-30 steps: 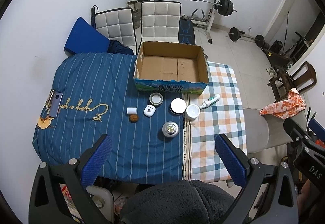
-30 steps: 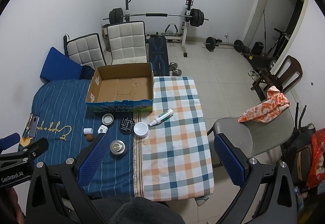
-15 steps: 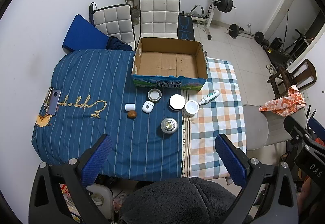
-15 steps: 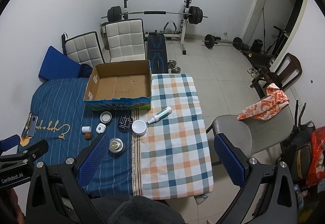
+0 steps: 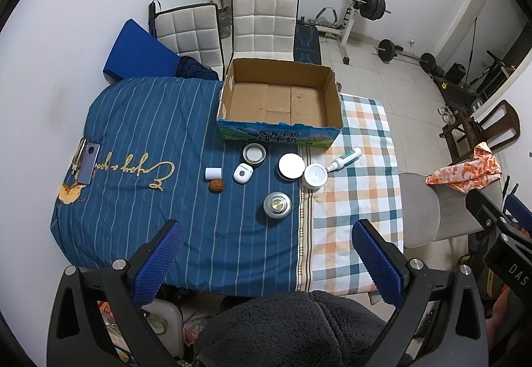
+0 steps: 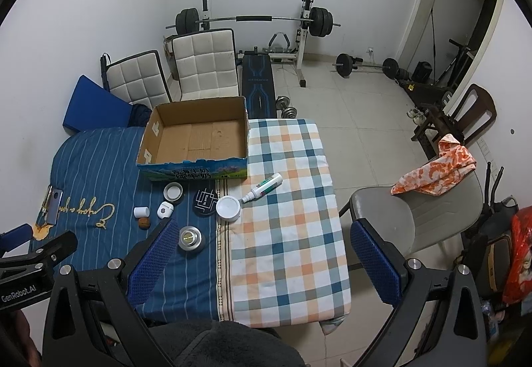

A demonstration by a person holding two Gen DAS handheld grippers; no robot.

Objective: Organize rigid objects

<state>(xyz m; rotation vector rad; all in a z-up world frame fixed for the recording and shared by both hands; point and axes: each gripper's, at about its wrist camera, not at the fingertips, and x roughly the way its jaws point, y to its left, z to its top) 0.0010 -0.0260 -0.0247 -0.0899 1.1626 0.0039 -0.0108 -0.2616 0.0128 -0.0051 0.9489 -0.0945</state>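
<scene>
Both grippers hang high above the table [image 5: 139,200], each with its blue-padded fingers spread wide and nothing between them: the left gripper [image 5: 266,264] frames the lower part of the left wrist view, and the right gripper [image 6: 264,262] does the same in its own view.

An open cardboard box [image 5: 279,97] sits near the centre of the left wrist frame, straddling the seam between the striped blue cloth and the checked cloth [image 5: 359,187]; its inside shows only bare cardboard. Just below the box lies a loose row of small things. From left to right: a white cylinder [image 5: 213,173], a brown walnut-like lump [image 5: 216,185] just below it, a white earbud-style case [image 5: 243,173], a shallow round tin [image 5: 254,153], a round white lid on a dark disc [image 5: 291,165], a white jar [image 5: 315,176] and a tube [image 5: 344,158] lying on its side on the checks. A metal round container [image 5: 277,204] stands apart, lower in the frame (closest to the grippers).

At the far left edge of the cloth rests a phone [image 5: 87,162].
</scene>
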